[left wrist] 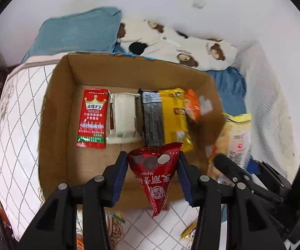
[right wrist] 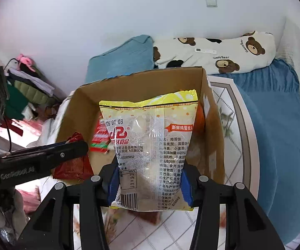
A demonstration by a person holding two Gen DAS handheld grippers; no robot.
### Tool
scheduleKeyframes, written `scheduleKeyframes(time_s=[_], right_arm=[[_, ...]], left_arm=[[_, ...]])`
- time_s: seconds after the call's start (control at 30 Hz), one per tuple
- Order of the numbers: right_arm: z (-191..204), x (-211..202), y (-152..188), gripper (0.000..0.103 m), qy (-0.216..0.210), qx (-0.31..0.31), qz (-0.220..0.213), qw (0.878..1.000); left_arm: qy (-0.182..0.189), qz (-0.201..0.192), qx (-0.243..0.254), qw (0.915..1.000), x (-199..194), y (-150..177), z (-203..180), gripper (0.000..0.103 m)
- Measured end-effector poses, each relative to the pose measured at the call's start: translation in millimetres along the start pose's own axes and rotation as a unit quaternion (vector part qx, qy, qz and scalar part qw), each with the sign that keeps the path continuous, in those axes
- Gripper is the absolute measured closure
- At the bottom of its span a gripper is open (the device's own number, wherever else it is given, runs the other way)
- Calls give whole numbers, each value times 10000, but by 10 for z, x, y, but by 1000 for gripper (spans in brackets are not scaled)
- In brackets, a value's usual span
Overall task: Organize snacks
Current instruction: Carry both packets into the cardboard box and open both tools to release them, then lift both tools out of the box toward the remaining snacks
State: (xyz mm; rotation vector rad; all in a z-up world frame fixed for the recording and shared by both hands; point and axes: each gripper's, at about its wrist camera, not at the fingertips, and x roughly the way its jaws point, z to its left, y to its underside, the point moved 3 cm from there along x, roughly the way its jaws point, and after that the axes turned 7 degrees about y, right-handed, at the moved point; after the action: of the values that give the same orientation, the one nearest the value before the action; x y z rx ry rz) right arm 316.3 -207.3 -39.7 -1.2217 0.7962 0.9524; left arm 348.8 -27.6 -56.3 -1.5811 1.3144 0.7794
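1. The left hand-held gripper point(left wrist: 153, 174) is clamped on a dark red, cone-shaped foil snack packet point(left wrist: 155, 177), its blue pads point(left wrist: 119, 177) pressing the packet's wide upper part from both sides. The packet hangs point-down over the near edge of the open brown cardboard box point(left wrist: 62, 114).
2. The right hand-held gripper point(right wrist: 149, 184) is closed on a pale yellow and clear plastic bag of egg biscuits point(right wrist: 150, 145), gripped across its lower part near the barcode. The bag stands up in front of the same box point(right wrist: 212, 125), over its opening.
3. Inside the box, lying side by side on the floor of it, are a flat red sachet with a crown print point(left wrist: 92, 117), a white packet point(left wrist: 123, 118), a black-and-yellow packet point(left wrist: 164, 118) and an orange packet point(left wrist: 193, 106) against the right wall.
4. Handling, as a judgement: both held packs look light and soft-walled. The foil is probably slick, so the grip at the wide, filled part suits it better than the narrow tip.
5. The biscuit bag likely holds brittle rounds; a hard squeeze could crack them. Holding at the sealed seam or edge would spare the contents.
6. The box sits on a quilted white bed point(left wrist: 21, 104), a yielding base, so packs are best lowered in rather than dropped.
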Motion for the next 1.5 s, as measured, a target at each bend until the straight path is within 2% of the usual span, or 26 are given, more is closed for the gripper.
scheduleKeyframes(time_s=[0.13, 0.3, 0.33, 0.37, 0.43, 0.47, 0.5, 0.8, 1.0, 1.23, 1.5], right_arm=[[-1, 376, -124, 52, 85, 83, 327, 9994], [-53, 666, -15, 51, 62, 101, 727, 9973], [-75, 717, 7, 44, 25, 139, 839, 9964], [-95, 778, 36, 23, -15, 184, 1012, 9947], [-113, 839, 70, 2, 52, 168, 1167, 9930], [-115, 853, 84, 2, 125, 126, 1200, 9926], [-111, 862, 109, 2, 202, 79, 1238, 9921], [-75, 832, 132, 2, 426, -30, 1133, 9926], [-101, 718, 166, 2, 617, -7, 920, 9938], [-89, 414, 256, 2, 744, 6, 458, 9962], [-4, -71, 411, 2, 857, -107, -213, 9960]], left_arm=[[-191, 295, -66, 9994, 271, -113, 94, 59], [-181, 656, -130, 9976, 527, -34, 161, 58], [-178, 692, -134, 9974, 531, -18, 163, 58], [-205, 734, -135, 9970, 545, 0, 168, 56], [-266, 745, -125, 9968, 560, 9, 183, 39], [-294, 751, -111, 9967, 562, 10, 192, 20], [-296, 704, -91, 9970, 549, 10, 199, 13], [-575, 536, -44, 9969, 466, 59, 234, 12], [-997, 109, 165, 9948, 302, 166, 218, 12], [-1219, -419, 253, 9913, 23, 328, 215, 12], [-1233, -1020, 294, 9867, -371, 601, 135, 12]])
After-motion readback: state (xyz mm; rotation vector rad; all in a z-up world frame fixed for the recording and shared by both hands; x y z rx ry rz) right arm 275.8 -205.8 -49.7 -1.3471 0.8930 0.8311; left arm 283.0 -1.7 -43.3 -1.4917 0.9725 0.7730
